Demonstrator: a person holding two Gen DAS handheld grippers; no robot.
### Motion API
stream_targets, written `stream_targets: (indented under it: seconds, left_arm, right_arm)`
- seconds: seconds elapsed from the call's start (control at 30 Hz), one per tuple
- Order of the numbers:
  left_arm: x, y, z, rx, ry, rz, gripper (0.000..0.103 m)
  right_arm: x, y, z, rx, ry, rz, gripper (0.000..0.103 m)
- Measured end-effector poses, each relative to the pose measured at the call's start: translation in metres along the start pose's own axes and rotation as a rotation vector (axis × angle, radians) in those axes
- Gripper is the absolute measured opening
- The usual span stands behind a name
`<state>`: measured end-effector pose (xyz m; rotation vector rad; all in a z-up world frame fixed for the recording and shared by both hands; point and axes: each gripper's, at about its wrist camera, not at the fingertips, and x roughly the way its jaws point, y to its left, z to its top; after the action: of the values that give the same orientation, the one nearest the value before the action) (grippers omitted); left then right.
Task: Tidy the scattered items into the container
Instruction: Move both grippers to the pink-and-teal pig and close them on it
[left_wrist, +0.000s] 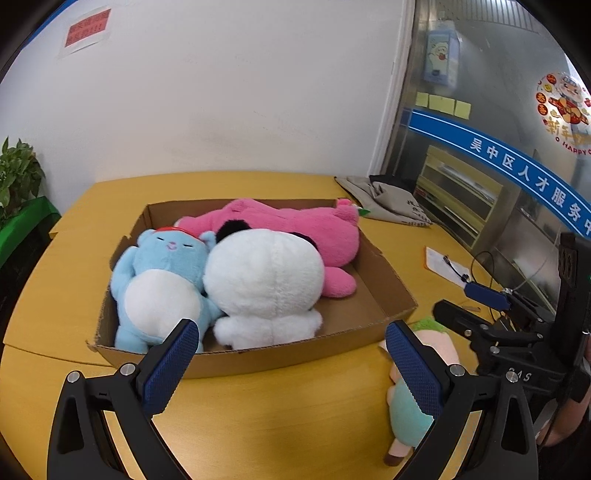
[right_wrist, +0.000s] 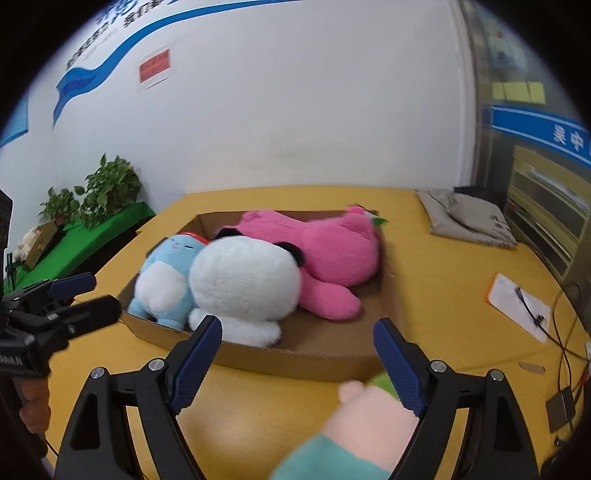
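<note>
A shallow cardboard box (left_wrist: 384, 284) (right_wrist: 332, 360) on the yellow table holds a blue plush (left_wrist: 159, 280) (right_wrist: 162, 273), a white panda plush (left_wrist: 262, 280) (right_wrist: 243, 280) and a pink plush (left_wrist: 314, 229) (right_wrist: 332, 254). A small doll with a peach face, green hair and teal clothes (left_wrist: 410, 410) (right_wrist: 365, 421) lies on the table outside the box's near right corner. My left gripper (left_wrist: 291, 354) is open and empty, in front of the box. My right gripper (right_wrist: 297, 354) is open, just over the doll's head, not closed on it; it shows in the left wrist view (left_wrist: 469, 306).
A folded grey cloth (left_wrist: 388, 199) (right_wrist: 469, 218) lies at the far right of the table. A white paper with a cable (left_wrist: 445, 266) (right_wrist: 521, 306) lies to the right. Potted plants (right_wrist: 99, 195) stand to the left. A wall is behind the table.
</note>
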<state>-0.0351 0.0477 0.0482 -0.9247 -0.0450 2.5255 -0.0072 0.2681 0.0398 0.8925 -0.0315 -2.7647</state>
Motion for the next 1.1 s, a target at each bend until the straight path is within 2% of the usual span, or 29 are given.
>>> stream_targets:
  seconds: [0.1,0.2,0.4,0.53,0.67,0.8,0.93,1.07,1.1]
  left_arm:
    - [0.010,-0.012,-0.002,0.009,0.025,-0.023,0.103]
    - [0.022,-0.026,-0.005,0.016,0.053,-0.046,0.103]
    - [0.034,-0.048,-0.007,0.052,0.091,-0.072,0.103]
    - [0.040,-0.055,-0.007,0.072,0.112,-0.076,0.103]
    - [0.050,-0.062,-0.010,0.084,0.140,-0.091,0.103]
    - [0.065,-0.072,-0.013,0.108,0.179,-0.116,0.103]
    - [0.088,-0.084,-0.024,0.118,0.252,-0.182,0.103]
    - [0.110,-0.093,-0.035,0.086,0.321,-0.282,0.102]
    - [0.114,-0.095,-0.038,0.083,0.337,-0.291,0.098]
  right_arm:
    - [-0.003,-0.031,-0.020,0.066,0.054,-0.017,0.084]
    - [0.000,-0.045,-0.046,0.125,0.137,-0.018,0.084]
    - [0.028,-0.031,-0.085,0.100,0.255,-0.067,0.084]
    - [0.029,-0.018,-0.098,0.037,0.238,-0.032,0.087]
    - [0.029,-0.010,-0.106,-0.032,0.233,0.035,0.086]
    - [0.022,-0.015,-0.113,-0.063,0.219,0.178,0.084]
    - [0.015,-0.021,-0.119,-0.091,0.237,0.300,0.083]
    - [0.014,-0.022,-0.123,-0.114,0.249,0.365,0.083]
    - [0.013,-0.021,-0.124,-0.126,0.253,0.379,0.083]
